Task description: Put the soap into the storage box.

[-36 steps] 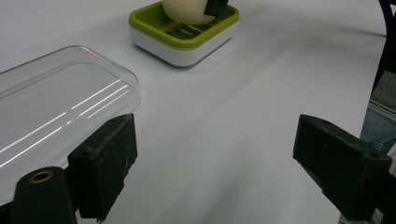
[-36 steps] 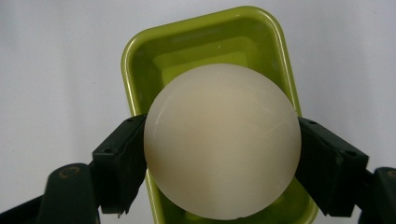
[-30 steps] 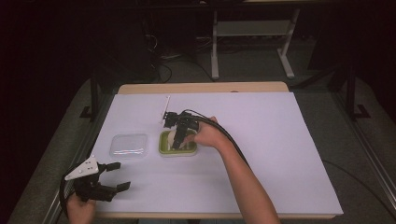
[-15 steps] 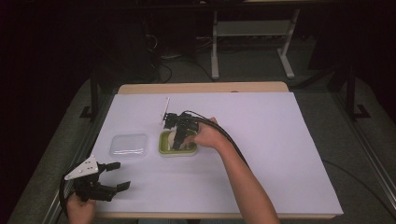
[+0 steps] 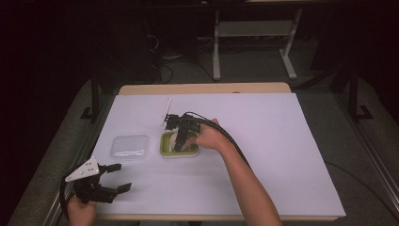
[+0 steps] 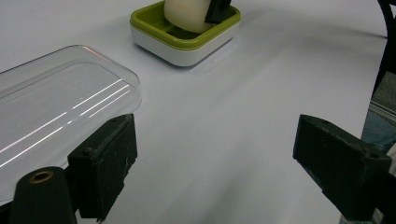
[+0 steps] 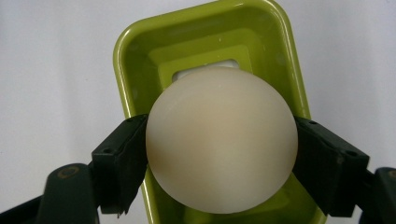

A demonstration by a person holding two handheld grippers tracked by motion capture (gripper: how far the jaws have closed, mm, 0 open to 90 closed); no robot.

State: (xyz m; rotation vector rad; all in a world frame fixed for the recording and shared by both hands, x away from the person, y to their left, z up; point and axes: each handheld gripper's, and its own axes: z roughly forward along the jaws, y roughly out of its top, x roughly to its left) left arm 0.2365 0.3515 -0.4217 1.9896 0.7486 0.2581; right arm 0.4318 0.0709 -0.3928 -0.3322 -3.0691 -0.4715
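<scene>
My right forearm reaches in from the counter's six o'clock edge toward its centre, wrist bent so that the right gripper [image 5: 180,141] points down into the shallow green rectangular plastic dish [image 5: 165,147]. In the right gripper view its jaws are clamped on either side of a smooth cream-coloured round ball [image 7: 222,140], which sits over the dish's middle; whether the ball touches the dish floor I cannot tell. My left hand [image 5: 81,208] rests at the counter's seven o'clock corner, holding the left gripper [image 5: 112,178] level with its jaws spread wide apart on nothing. The clear rectangular plastic lid [image 5: 130,147] lies just beside the dish, at its nine o'clock. Compared with a second ago, nothing has visibly shifted: both arms and the dish are where they were.
</scene>
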